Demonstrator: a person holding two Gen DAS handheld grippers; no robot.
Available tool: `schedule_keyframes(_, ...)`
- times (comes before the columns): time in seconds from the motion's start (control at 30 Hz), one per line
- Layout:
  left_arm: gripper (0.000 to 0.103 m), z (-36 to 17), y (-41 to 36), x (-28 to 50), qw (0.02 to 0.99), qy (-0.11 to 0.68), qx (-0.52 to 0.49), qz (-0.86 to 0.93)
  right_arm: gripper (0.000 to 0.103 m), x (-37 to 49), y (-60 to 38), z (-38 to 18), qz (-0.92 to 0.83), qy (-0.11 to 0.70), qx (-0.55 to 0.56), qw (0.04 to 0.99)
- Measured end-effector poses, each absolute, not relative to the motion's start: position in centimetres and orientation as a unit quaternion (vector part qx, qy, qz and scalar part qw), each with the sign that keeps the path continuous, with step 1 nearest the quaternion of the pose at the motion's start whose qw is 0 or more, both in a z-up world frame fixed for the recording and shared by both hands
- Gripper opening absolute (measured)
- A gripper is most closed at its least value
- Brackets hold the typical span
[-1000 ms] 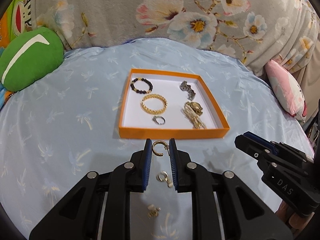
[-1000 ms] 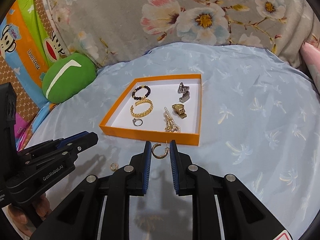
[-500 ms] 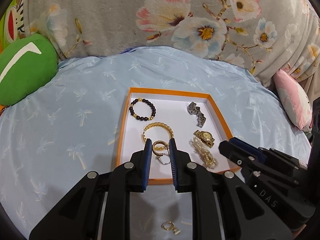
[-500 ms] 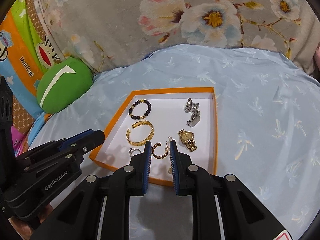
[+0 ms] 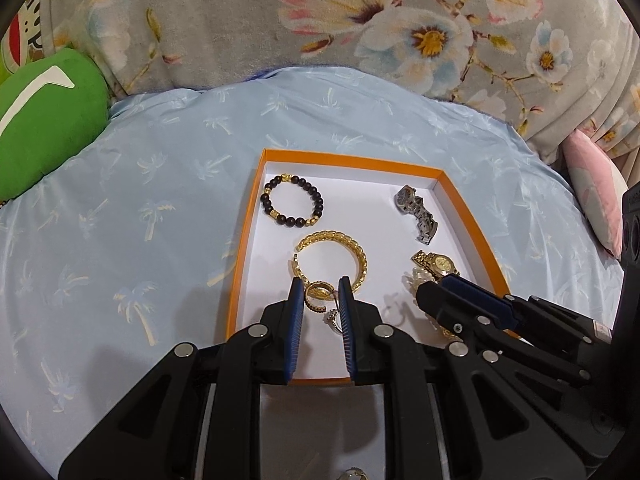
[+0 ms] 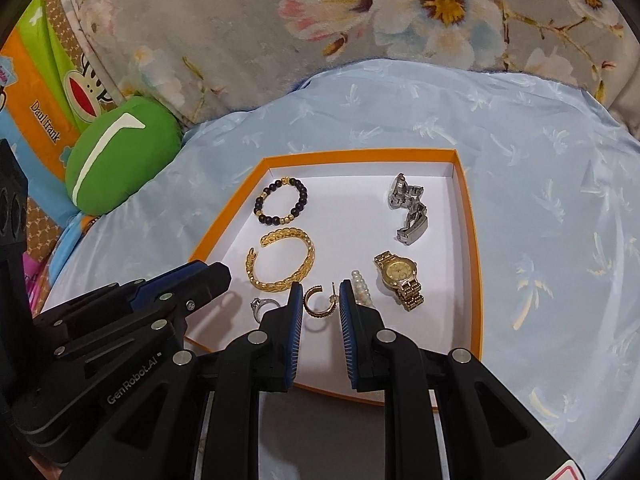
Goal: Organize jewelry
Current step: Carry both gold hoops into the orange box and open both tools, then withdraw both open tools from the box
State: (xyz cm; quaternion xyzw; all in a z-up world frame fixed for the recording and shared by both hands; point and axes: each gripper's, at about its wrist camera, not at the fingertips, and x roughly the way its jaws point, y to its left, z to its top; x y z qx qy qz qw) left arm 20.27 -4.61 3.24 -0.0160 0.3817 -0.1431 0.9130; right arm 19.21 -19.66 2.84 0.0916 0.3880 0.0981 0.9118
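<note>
An orange tray (image 5: 460, 200) (image 6: 466, 216) with a white floor lies on the blue bedspread. It holds a black bead bracelet (image 5: 292, 207) (image 6: 281, 202), a gold bangle (image 5: 332, 258) (image 6: 282, 262), a silver watch (image 5: 416, 213) (image 6: 408, 209), a gold watch (image 5: 436, 264) (image 6: 400, 278), pearls (image 6: 362, 286) and a silver ring (image 6: 262, 306). My left gripper (image 5: 320, 294) is shut on a gold hoop earring (image 5: 318, 296) over the tray. My right gripper (image 6: 320, 298) is shut on a matching gold hoop earring (image 6: 320, 300) over the tray's near part.
A green cushion (image 5: 44, 120) (image 6: 120, 156) lies at the left. A floral pillow (image 5: 360, 20) runs along the back and a pink cushion (image 5: 596, 196) sits at the right. A small gold piece (image 5: 352, 474) lies on the bedspread under my left gripper.
Both grippers have moved forward with their earrings, from in front of the tray to over its white floor. The tray now looks closer and larger.
</note>
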Motion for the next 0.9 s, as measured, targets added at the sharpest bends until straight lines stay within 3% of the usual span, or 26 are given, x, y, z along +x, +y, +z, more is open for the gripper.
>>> schedule_keyframes(0.47,0.018,2.9,-4.8,20.4,0.913,0.384,-0.018,-0.137,0.019,19.0,-19.8,2.6,0.095,0.381,0.094,0.915)
schedule_keyframes(0.53,0.023,2.9,-4.8,20.3,0.913,0.385,-0.019,-0.135,0.019,18.9,-19.9,2.7,0.094,0.380,0.095,0.915)
schedule_keyframes(0.6,0.035,3.0,-4.6,20.2,0.915,0.381,-0.020,-0.129,0.019,18.7,-20.0,3.0,0.093,0.377,0.097,0.916)
schedule_keyframes(0.9,0.035,5.1,-2.4,18.4,0.923,0.364,-0.040,-0.120,0.019,16.0,-21.3,5.1,0.090,0.360,0.103,0.923)
